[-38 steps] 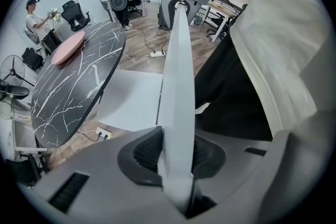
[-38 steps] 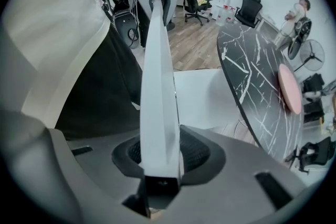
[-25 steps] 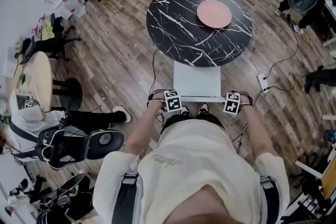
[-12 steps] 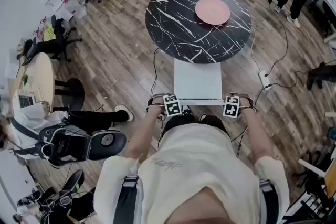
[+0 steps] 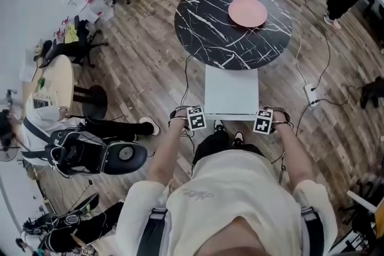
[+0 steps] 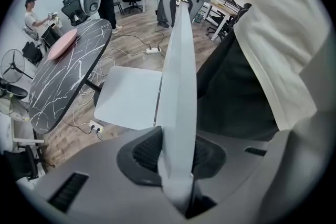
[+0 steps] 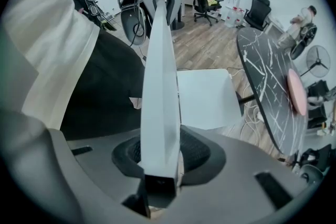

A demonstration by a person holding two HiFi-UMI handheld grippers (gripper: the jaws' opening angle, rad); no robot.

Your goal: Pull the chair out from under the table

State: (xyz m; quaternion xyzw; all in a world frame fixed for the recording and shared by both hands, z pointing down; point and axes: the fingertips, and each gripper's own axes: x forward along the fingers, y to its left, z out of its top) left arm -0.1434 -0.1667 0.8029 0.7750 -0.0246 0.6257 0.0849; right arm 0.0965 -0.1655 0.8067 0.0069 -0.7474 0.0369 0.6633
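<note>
A: Well, is either gripper gripping anything?

B: Both are. The left gripper (image 5: 196, 119) is pinching the top edge of the backrest (image 6: 178, 60) of the chair (image 5: 231, 93) at its left end, jaws partly closed, pads pressing on either face. The right gripper (image 5: 264, 121) is clamping the right end the same way, pointing straight down.

A: And where is the chair standing?

B: On the floor (image 5: 138, 69), right in front of the person (image 5: 234, 189), facing the table (image 5: 204, 27). Only the front edge of the seat (image 7: 205, 97) is lying at the table's rim; the rest is showing clear. A plate (image 5: 247, 12) is resting on the table.
</note>
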